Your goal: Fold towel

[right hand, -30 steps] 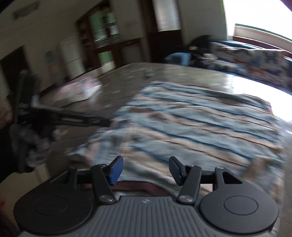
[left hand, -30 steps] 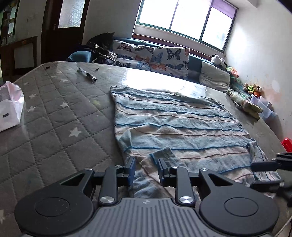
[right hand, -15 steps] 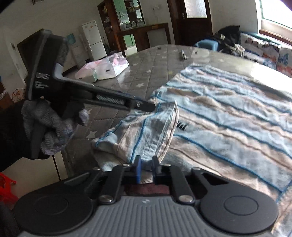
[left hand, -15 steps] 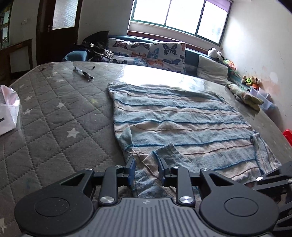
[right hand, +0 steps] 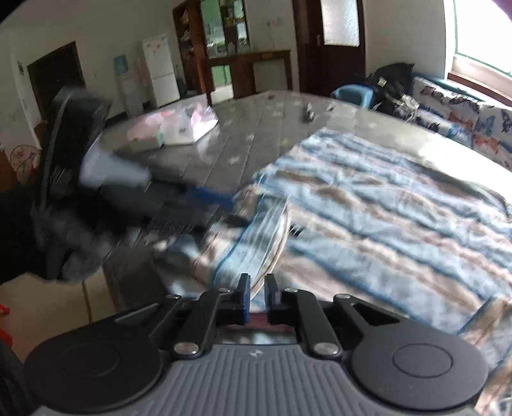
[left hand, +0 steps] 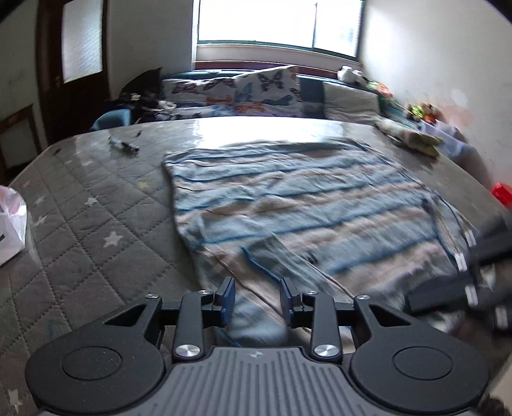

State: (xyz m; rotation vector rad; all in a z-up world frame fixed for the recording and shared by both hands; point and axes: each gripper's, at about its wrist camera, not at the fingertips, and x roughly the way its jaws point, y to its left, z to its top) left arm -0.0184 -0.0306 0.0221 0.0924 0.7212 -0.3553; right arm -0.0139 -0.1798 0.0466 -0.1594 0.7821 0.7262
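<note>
Terry cloth: the towel [left hand: 288,204], striped blue and beige, lies spread on the grey quilted mattress [left hand: 80,224], its far edge toward the window [left hand: 275,22].
Towel, near edge: both near corners are lifted off the mattress; the rest lies flat with a few wrinkles.
Left gripper [left hand: 257,299]: jaws stand a narrow way apart with a fold of towel running between them; whether the pads truly pinch the cloth cannot be told, as the picture is blurred there.
Right gripper [right hand: 257,296]: jaws nearly closed, clamped on the towel's edge, which rises in a ridge just ahead of the fingers.
Cross views: each gripper shows as a dark blurred shape in the other's camera, the left one at the towel's corner in the right wrist view.
Mattress, other things: a pink-and-white bag [right hand: 179,128] lies well apart from the towel on the left side; a small dark item [left hand: 123,145] lies near the far left corner.
Beyond: butterfly cushions [left hand: 249,92] line the far edge under the window.
</note>
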